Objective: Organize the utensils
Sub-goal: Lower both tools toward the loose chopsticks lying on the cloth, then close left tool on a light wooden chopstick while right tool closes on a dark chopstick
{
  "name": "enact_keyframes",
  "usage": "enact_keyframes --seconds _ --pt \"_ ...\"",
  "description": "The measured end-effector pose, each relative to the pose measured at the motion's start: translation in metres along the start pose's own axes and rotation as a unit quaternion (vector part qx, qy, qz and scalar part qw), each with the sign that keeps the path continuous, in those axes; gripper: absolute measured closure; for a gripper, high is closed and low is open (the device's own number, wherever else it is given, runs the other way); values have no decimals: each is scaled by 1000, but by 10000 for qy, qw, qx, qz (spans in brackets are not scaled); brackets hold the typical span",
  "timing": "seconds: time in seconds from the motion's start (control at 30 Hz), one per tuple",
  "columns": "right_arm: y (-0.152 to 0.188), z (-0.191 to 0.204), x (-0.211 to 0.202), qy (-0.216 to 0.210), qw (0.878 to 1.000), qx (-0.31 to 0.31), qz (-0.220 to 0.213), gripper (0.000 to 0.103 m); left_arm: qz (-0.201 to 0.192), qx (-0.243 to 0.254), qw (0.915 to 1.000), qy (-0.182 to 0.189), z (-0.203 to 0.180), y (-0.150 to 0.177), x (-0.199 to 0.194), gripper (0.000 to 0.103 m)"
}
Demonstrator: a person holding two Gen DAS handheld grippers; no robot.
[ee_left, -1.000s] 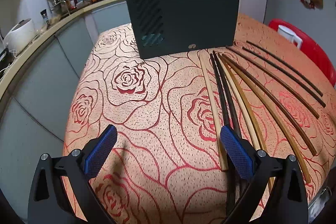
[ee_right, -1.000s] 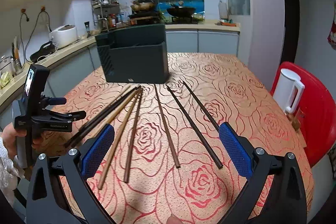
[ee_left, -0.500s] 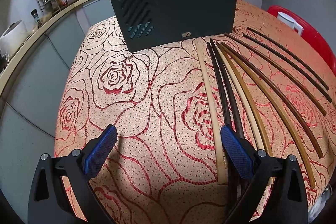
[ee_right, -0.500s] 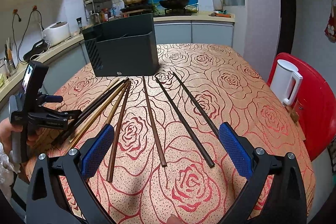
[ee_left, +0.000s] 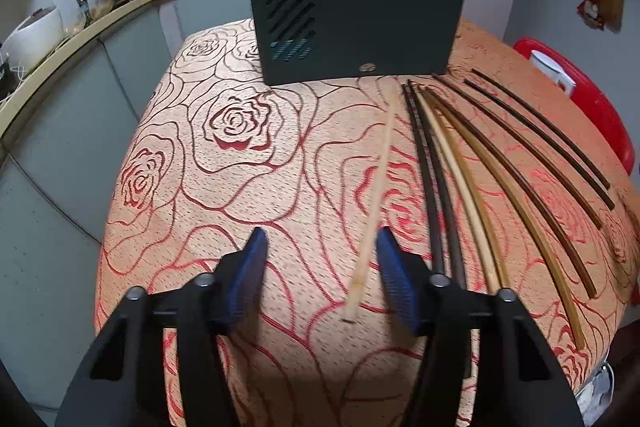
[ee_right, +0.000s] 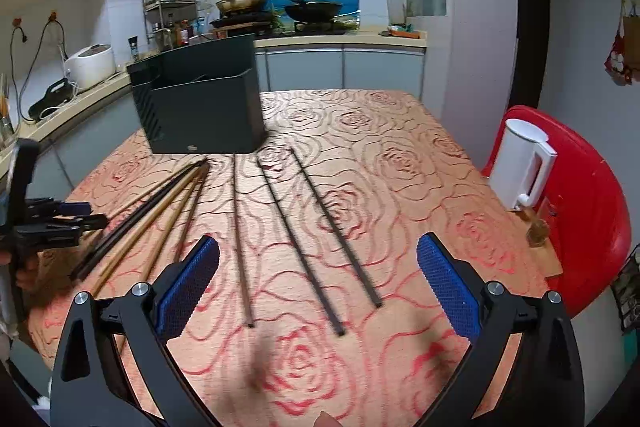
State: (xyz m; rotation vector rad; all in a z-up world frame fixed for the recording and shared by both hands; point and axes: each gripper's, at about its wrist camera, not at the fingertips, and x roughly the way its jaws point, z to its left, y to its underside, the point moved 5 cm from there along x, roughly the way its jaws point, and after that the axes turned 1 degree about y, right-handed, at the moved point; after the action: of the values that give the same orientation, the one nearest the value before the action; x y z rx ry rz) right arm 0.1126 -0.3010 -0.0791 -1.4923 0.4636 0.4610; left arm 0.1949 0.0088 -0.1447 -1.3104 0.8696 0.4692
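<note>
Rose-patterned counter (ee_left: pixel 248 155) | left gripper (ee_left: pixel 320 275) – jaws just closing, pale bamboo chopstick (ee_left: pixel 378 183) between, not gripped | right gripper (ee_right: pixel 318 291) – spread wide, empty

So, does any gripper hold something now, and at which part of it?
Nothing is gripped yet. The left gripper, its jaws just closing, has the near end of the pale chopstick between them, pads not pressing. The right gripper is open and empty.

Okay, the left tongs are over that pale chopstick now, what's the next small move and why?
Probably finish closing the left tongs on the pale chopstick. Their jaws have just been closing; the stick lies between the blue pads, close to the right pad, with a clear gap at the left one. No grip shows yet.
</note>
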Motion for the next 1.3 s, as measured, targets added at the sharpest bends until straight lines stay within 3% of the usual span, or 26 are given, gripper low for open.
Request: enact_keyframes --seconds 0.03,0.1,0.17,0.37,0.57,0.7,0.87,1.1,1.3 --pt "0 -4 0 28 10000 -9 -12 7 -26 49 10000 40 -4 1 -1 61" --pt "0 -10 1 34 10000 -45 -26 7 -52 138 9998 156 -11 2 -3 64" --pt "1 -14 2 45 9999 -129 -47 8 -92 295 9993 230 -18 4 -5 74" --pt "2 -21 8 -19 9998 -196 38 23 -114 329 9988 353 -21 6 -5 82" --pt "7 -26 18 -41 9991 -364 225 41 -155 377 9989 249 -20 11 -8 95" --pt "12 -30 27 -58 9978 -497 435 52 -136 302 9992 222 -17 13 -11 96" --pt "21 -26 37 -86 9947 -776 663 55 -150 291 9993 194 -16 17 -15 96" --pt "31 -19 54 -93 9901 -1023 954 70 -222 307 9992 116 -16 20 -17 96" --pt "35 -21 52 -131 9899 -1016 979 71 -266 251 9992 145 -14 23 -19 94"
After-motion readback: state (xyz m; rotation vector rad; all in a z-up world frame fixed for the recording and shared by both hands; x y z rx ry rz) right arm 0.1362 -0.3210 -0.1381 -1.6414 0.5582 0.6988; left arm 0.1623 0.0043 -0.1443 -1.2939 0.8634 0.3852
